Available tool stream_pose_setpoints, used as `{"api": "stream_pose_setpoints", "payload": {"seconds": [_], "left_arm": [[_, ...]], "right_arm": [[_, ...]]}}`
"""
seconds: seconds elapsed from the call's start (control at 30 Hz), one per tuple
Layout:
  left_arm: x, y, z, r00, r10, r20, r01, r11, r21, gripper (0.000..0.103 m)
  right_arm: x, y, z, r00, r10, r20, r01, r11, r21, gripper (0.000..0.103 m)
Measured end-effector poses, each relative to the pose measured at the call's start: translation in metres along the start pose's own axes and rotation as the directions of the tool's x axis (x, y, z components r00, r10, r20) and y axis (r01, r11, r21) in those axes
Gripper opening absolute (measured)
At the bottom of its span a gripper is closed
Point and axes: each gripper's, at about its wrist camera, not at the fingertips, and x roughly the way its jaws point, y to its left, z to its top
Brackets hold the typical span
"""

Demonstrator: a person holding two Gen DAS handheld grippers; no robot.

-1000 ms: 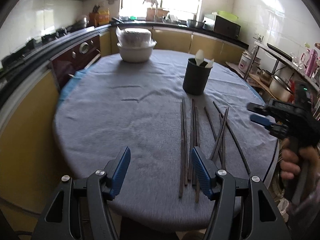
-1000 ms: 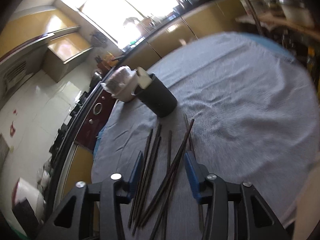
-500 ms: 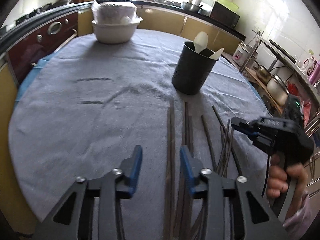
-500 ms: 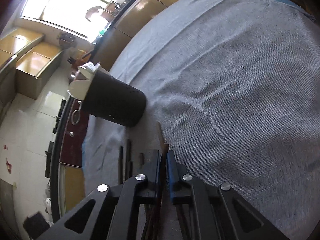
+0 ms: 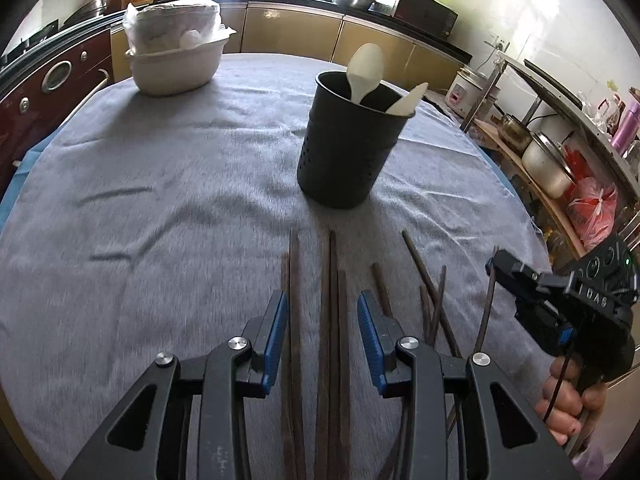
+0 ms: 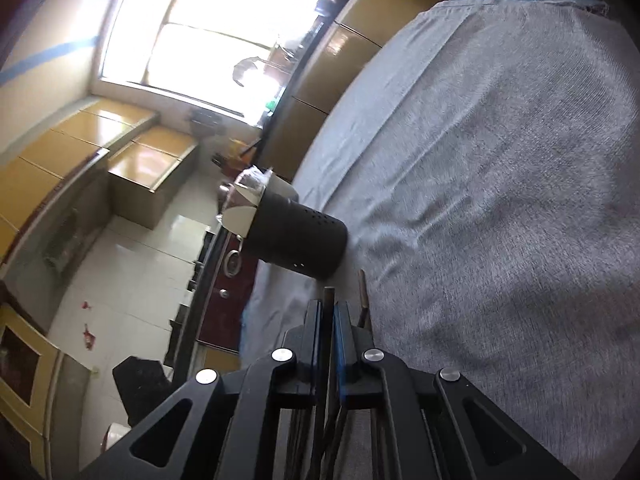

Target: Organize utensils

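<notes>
Your right claw [image 6: 327,312] is clenched on a single dark chopstick [image 5: 485,312], its tip poking out just past the pads. Keep that pinch firm and lift the far end clear of the grey cloth before you swing toward the black perforated holder [image 5: 347,148], which stands upright just beyond the row with two pale spoons [image 5: 365,70] in it. Tip the stick steeply so it drops in beside the spoons rather than catching the rim.

Your left claw [image 5: 322,328] is released, its jaws having just narrowed to straddle several loose chopsticks [image 5: 331,300] lying on the surface [image 5: 160,200]. Judging by that spread, narrow onto one pair only, or the bundle may fan out as it rises.
</notes>
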Motion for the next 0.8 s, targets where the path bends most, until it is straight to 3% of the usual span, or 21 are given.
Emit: {"api": "stream_pose_setpoints", "payload": {"seconds": [0.27,0.53,0.73,0.77,0.8], "left_arm": [[0.036,-0.008,0.026,0.998,0.013,-0.064,-0.011,1.000,0.027,0.038],[0.067,-0.023,0.040,0.992,0.045,-0.117,-0.037,0.997,0.071,0.037],[0.070,-0.016,0.044,0.995,0.043,-0.090,-0.038,0.998,0.054,0.017],[0.069,-0.016,0.043,0.995,0.046,-0.090,-0.041,0.997,0.060,0.010],[0.068,-0.016,0.041,0.995,0.046,-0.088,-0.041,0.997,0.066,0.010]], "right_arm": [[0.008,-0.023,0.002,0.998,0.062,0.033,-0.064,0.995,0.073,0.007],[0.018,-0.026,0.004,0.997,0.071,-0.003,-0.070,0.992,0.100,0.007],[0.015,-0.029,0.003,0.997,0.076,-0.011,-0.075,0.992,0.097,0.007],[0.016,-0.029,0.003,0.997,0.076,-0.014,-0.074,0.993,0.095,0.007],[0.016,-0.029,0.003,0.997,0.074,-0.016,-0.072,0.993,0.094,0.007]]}}
